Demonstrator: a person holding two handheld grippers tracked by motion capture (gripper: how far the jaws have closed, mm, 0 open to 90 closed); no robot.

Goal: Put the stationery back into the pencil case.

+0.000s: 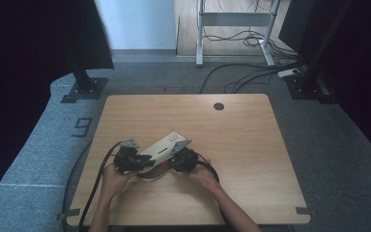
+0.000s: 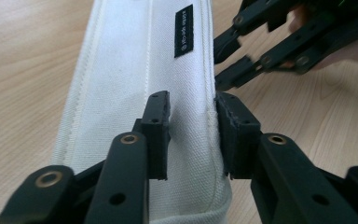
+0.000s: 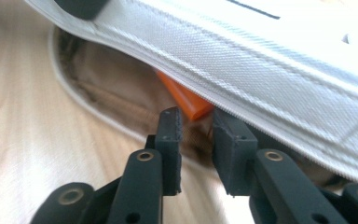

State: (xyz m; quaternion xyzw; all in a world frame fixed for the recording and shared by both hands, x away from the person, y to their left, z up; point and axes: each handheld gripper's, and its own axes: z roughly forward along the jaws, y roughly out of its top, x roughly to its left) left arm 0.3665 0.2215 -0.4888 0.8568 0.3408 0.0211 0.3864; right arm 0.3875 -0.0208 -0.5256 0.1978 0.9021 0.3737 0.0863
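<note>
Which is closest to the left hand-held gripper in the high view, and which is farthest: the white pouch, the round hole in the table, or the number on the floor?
From the left hand-held gripper:
1. White pouch, right at its jaws.
2. Number on the floor, off the table's left edge.
3. Round hole, near the table's far edge.

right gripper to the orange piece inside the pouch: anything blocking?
Partly. The white pouch's upper flap hangs over the orange piece, leaving only its end peeking out beyond the right gripper. Nothing sits between the fingertips and that exposed end. The left gripper pinches the flap's edge.
</note>
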